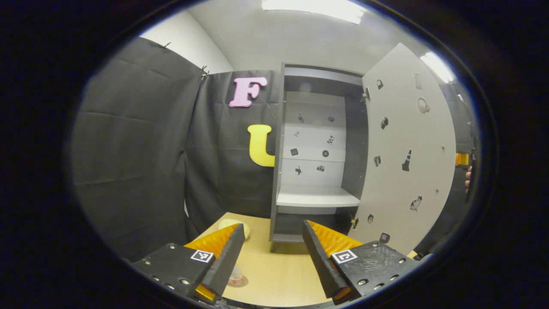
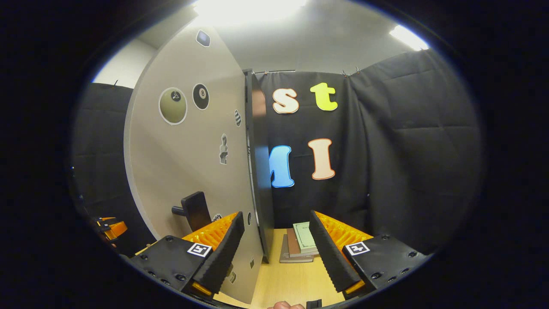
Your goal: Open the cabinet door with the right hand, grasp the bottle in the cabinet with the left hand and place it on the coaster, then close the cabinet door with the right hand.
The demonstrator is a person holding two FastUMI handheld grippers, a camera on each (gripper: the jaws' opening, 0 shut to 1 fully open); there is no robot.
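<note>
The cabinet door [image 1: 407,159] stands swung open, a light stiff panel best taken by its handle [image 2: 195,210]. The right claw [image 2: 272,244] is spread wide astride the door's edge; the left claw [image 1: 274,249] is wide, empty. The bottle's whereabouts cannot be told.

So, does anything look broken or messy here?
Nothing looks broken or spilled. The one thing that stands out is the cabinet door: it is swung wide open off the cabinet, and its edge sits between the fingers of the open right gripper. The books on the table lie in a neat stack.
</note>
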